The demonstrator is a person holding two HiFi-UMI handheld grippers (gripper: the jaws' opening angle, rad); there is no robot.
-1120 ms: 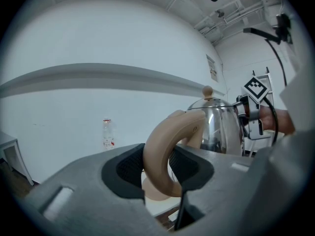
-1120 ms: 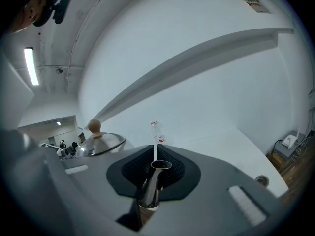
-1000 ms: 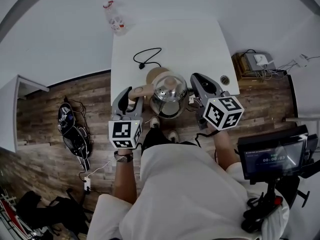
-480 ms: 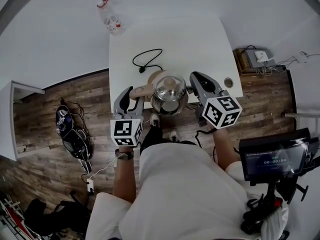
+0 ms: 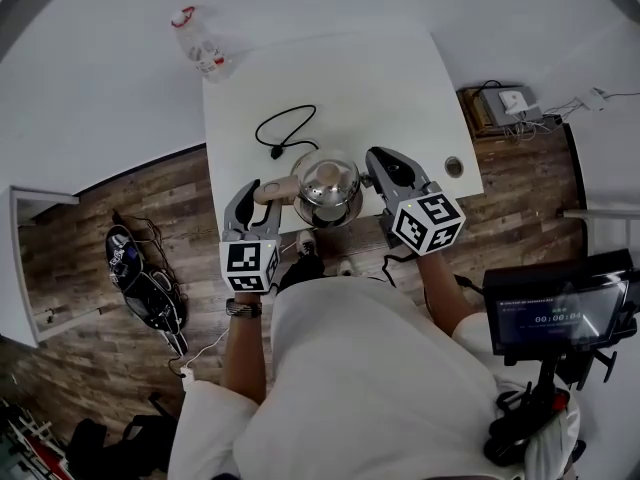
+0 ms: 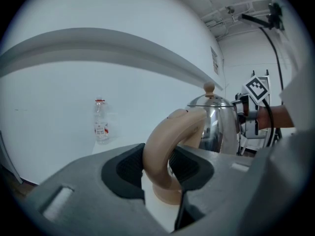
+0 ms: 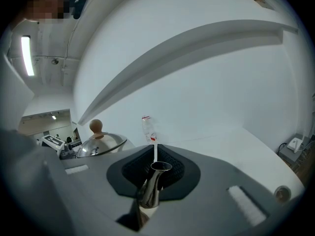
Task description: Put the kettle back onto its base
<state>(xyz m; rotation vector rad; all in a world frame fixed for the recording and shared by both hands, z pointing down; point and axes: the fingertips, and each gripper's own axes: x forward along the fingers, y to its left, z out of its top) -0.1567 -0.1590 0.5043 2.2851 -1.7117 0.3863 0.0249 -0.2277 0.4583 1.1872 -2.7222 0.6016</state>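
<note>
Jaws of left gripper (image 6: 160, 168) clamping beige handle (image 6: 170, 134); right gripper (image 7: 153, 173) jaws pinching steel spout (image 7: 151, 187); both holding kettle (image 5: 325, 183) over near edge of desk (image 5: 385, 83) (black cord (image 5: 285, 128) lying just behind, bottle (image 5: 198, 46) standing at far corner).

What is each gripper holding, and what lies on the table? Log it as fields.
left gripper: shut on the kettle's tan handle
right gripper: shut on the kettle's metal spout
kettle: upright, over the near edge of the table
base: not visible; cannot tell whether the kettle sits on it
black cable: loose on the table, beyond the kettle
plastic bottle: upright at the table's far left corner
</note>
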